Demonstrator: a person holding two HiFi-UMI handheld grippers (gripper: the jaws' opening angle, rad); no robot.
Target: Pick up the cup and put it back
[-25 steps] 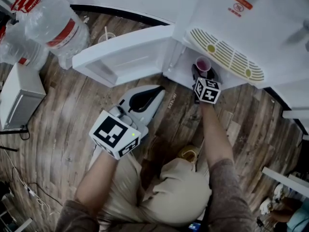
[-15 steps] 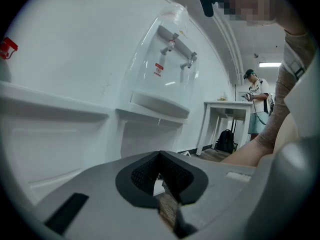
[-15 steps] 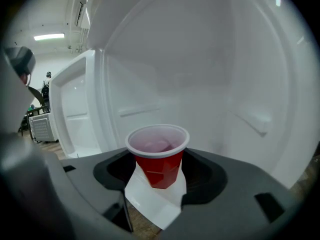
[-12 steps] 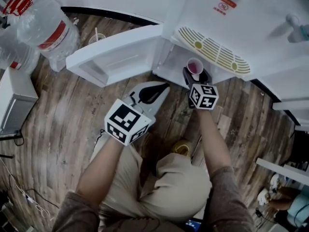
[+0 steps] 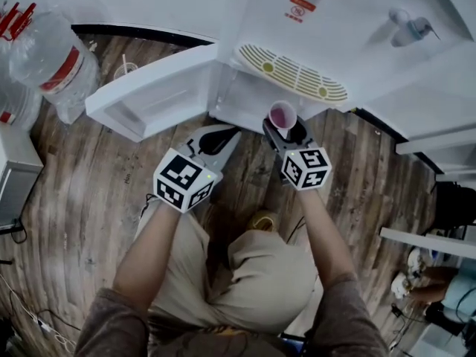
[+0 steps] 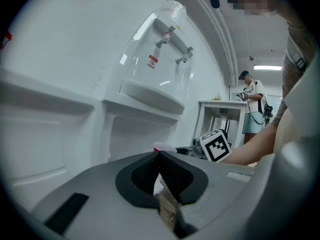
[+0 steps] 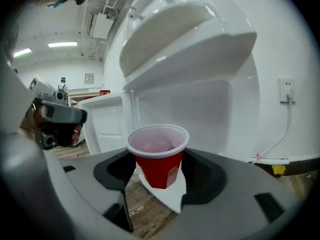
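A red cup (image 5: 282,114) with a white rim and pale inside is gripped at its lower wall by my right gripper (image 5: 285,127). It hangs just in front of the white water dispenser's (image 5: 342,28) open lower compartment, under the slotted drip tray (image 5: 291,73). The right gripper view shows the cup (image 7: 159,154) upright between the black pads, off the floor. My left gripper (image 5: 222,134) is beside it on the left, near the open cabinet door (image 5: 152,95), its tips touching and nothing held. In the left gripper view the cup's rim (image 6: 164,147) peeks over the closed jaws.
Large water bottles (image 5: 52,50) stand at the far left on the wooden floor, with a lidded cup and straw (image 5: 124,69) near them. A white box (image 5: 11,173) is at the left edge. A person (image 6: 252,106) stands by a white table (image 6: 220,111) in the background.
My right gripper has lifted the cup up and out of the lower compartment, toward me. My left gripper has shifted a little closer to the open door.
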